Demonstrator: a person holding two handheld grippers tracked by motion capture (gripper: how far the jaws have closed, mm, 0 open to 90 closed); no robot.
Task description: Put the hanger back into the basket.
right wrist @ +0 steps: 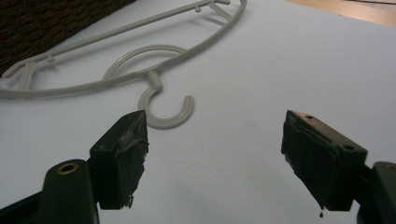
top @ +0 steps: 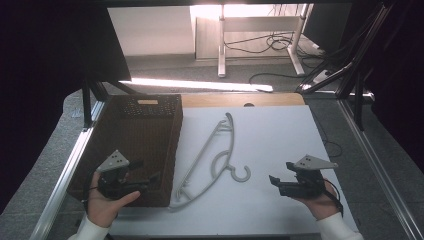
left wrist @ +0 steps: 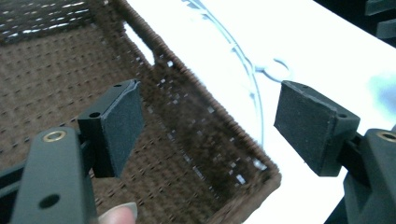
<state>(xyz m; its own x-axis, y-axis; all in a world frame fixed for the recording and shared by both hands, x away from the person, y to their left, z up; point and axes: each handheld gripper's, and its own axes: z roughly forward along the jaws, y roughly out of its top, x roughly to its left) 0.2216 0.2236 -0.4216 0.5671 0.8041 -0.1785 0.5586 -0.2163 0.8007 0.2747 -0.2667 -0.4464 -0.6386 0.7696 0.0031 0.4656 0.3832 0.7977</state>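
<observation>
Status: work not yet begun, by the look of it. The hanger (top: 210, 160) lies flat on the white desk (top: 280, 145), untouched, at the centre of the high view, its hook toward lower centre and its long bar running along the right wall of the basket (top: 131, 145). The likely job, judged from the layout, is to put the hanger into the basket; grasping, lifting and placing all remain to be done.

Position of tools: left hand-held gripper (top: 150, 179) sits at lower left of the high view, over the basket's near right corner, jaws spread wide and holding nothing; in the left gripper view its pads (left wrist: 122, 122) straddle the basket's rim. Right hand-held gripper (top: 273, 180) sits at lower right, near the hook but apart from it, jaws likewise wide and empty; in the right gripper view the hook (right wrist: 167, 111) lies just beyond the left fingertip.

Count:
- Hanger, pale grey plastic: one.
- Basket, dark brown woven, rectangular, empty as far as its visible floor shows: one.
- Hand-held grippers: two, one per hand.
- Desk, white top with wooden strip at far edge: one.
</observation>
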